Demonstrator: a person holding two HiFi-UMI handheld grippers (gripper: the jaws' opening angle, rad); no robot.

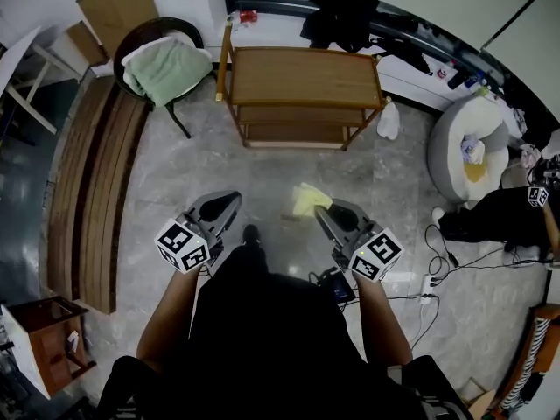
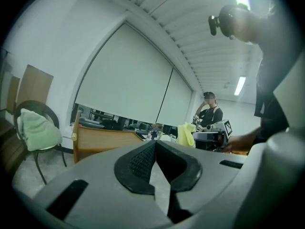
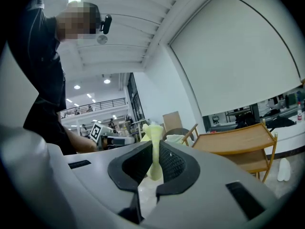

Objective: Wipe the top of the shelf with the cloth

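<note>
A wooden shelf (image 1: 302, 77) with a slatted top stands across the floor ahead of me, also seen as the shelf (image 3: 240, 140) in the right gripper view and the shelf (image 2: 102, 140) in the left gripper view. My right gripper (image 1: 325, 208) is shut on a yellow cloth (image 1: 310, 199), which sticks up between its jaws as the cloth (image 3: 153, 149). My left gripper (image 1: 229, 201) is shut with nothing in it, jaws touching at the tips (image 2: 155, 144). Both grippers hang over the floor, well short of the shelf.
A dark round chair with a green cushion (image 1: 166, 68) stands left of the shelf. A wooden bench (image 1: 92, 182) runs along the left. A white pouffe (image 1: 468, 147) is at the right, cables and a power strip (image 1: 429, 283) lie on the floor. A white bottle (image 1: 388, 121) leans by the shelf's right leg.
</note>
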